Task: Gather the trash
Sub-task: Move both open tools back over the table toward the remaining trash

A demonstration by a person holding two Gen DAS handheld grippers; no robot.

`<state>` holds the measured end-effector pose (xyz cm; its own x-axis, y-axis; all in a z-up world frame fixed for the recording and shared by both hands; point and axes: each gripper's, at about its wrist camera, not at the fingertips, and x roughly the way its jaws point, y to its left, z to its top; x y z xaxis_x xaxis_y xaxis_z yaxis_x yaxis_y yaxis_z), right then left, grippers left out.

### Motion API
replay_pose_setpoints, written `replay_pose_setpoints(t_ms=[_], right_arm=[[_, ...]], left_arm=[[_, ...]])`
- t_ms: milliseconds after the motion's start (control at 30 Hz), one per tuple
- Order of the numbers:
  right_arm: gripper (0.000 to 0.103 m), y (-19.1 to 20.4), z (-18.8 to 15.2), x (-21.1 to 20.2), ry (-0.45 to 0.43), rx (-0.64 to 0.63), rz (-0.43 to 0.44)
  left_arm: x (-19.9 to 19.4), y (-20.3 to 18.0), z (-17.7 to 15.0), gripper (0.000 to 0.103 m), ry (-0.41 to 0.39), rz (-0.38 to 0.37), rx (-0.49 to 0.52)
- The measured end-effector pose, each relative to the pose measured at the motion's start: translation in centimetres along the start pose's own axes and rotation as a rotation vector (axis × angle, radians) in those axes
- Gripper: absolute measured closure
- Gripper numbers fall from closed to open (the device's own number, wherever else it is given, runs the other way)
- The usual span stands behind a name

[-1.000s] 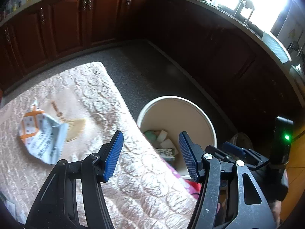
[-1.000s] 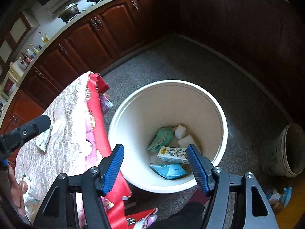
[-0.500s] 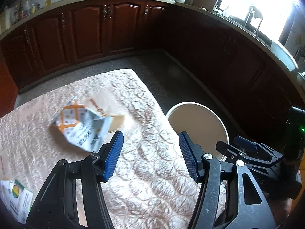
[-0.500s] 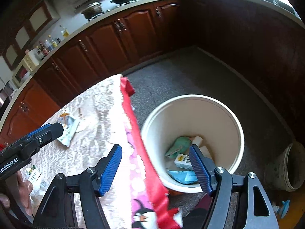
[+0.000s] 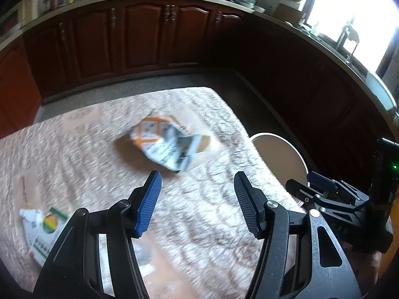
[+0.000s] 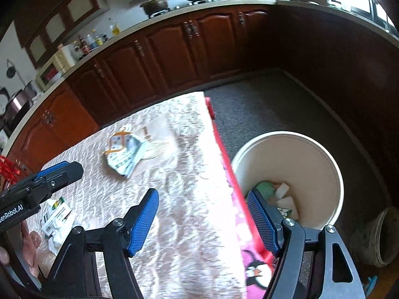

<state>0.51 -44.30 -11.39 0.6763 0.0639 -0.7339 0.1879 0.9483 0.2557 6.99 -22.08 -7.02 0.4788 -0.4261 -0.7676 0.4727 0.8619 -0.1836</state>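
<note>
1. Crumpled wrapper (image 5: 166, 147), orange/white/blue print, is lying flat on the desk (image 5: 74, 149), toward its far edge and nearer the right edge than the left. Motion blur is smearing the print; text unreadable.
2. Same wrapper (image 6: 126, 155) in the right wrist view is sitting apart from both grippers, nothing touching it.
3. Second piece of trash, a small white carton (image 5: 41, 231) with a green and rainbow mark, is lying near the desk's near-left corner. In the right wrist view the carton (image 6: 56, 215) is showing a barcode face, sitting beside some crumpled white bits.
4. Bucket (image 6: 321, 164), cream-coloured, is standing on the floor just off the desk's right edge. Inside: a green item, white blocks and a printed carton at the bottom.
5. Left gripper (image 5: 198, 199) is hovering above the desk, jaws spread wide, nothing between them, wrapper ahead of the tips.
6. Right gripper (image 6: 203, 221) is hovering over the desk's right edge, jaws wide apart and holding nothing; right jaw is overlapping the bucket rim in view.
7. Desk is wearing a pale quilted cover; a red and pink cloth (image 6: 239, 214) is hanging down its right edge.
8. Dark wood cabinets (image 6: 174, 49) are wrapping around the room behind.
</note>
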Motion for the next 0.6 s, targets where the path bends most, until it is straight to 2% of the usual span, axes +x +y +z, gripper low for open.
replay_pose_setpoints(t_ms=[433, 600], right_arm=[[0.03, 7.2, -1.7, 0.9, 0.052, -0.125, 0.107], [0.03, 10.9, -2.9, 1.7, 0.103, -0.181, 0.184]], left_arm=[[-5.3, 12.1, -3.4, 0.04, 0.021, 0.12, -0.115], [-7.4, 16.5, -5.2, 0.04, 0.024, 0.161, -0.182]])
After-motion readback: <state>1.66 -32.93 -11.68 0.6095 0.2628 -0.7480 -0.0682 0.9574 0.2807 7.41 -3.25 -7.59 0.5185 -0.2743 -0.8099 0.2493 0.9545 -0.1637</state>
